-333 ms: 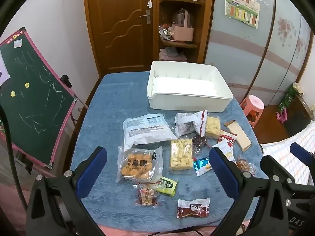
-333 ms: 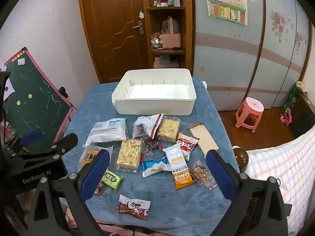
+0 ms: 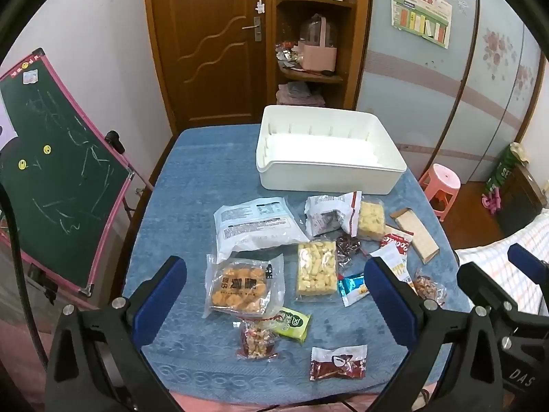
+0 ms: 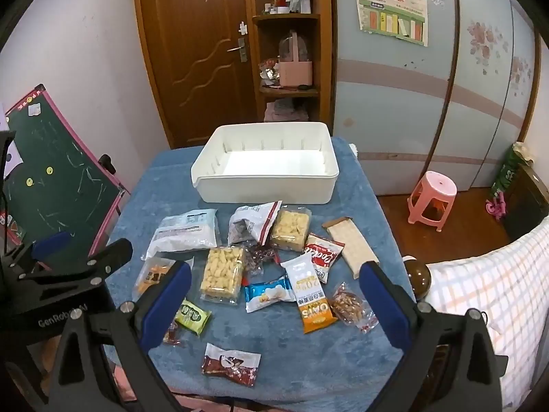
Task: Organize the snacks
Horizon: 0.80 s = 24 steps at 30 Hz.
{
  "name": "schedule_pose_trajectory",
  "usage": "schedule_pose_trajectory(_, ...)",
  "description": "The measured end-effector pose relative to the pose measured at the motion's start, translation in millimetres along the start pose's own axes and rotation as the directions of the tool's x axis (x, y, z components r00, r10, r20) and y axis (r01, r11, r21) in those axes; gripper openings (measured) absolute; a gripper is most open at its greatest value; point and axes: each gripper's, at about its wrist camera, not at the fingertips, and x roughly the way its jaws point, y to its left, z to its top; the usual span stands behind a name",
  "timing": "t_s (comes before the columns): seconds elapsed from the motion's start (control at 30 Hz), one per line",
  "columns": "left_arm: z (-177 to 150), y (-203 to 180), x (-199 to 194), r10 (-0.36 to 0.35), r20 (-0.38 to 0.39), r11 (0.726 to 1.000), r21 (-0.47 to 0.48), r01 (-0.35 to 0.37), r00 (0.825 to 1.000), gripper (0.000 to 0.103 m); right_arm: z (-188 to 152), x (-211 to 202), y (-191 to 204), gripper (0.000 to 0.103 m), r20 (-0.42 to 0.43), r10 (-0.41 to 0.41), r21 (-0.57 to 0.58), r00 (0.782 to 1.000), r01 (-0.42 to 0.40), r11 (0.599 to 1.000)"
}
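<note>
A white empty bin stands at the far side of the blue-covered table. Several snack packets lie in front of it: a white bag, an orange cracker pack, a yellow puffed bar, a green packet, a red packet, an orange oats packet. My left gripper is open above the near packets. My right gripper is open above the near edge. Both are empty.
A green chalkboard leans left of the table. A wooden door and shelf stand behind. A pink stool and a checked bed cover are at the right. A brown round object sits at the table's right edge.
Both views have shifted very slightly; the packets and bin lie where they were. Both grippers stay open.
</note>
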Motion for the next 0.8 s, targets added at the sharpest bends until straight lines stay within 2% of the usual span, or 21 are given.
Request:
schedule_pose_trajectory(0.27, 0, -1, -2, -0.001, 0.006, 1.000, 0.003, 0.001, 1.000, 0.103, 3, -4, -31, 0.099, 0.013, -0.008, 0.029, 1.000, 0.007, 1.000)
schedule_pose_trajectory(0.8, -2, -8, -3, -0.023, 0.009, 1.000, 0.020, 0.023, 1.000, 0.103, 6, -4, -37, 0.099, 0.008, -0.032, 0.053, 0.999, 0.032, 0.998)
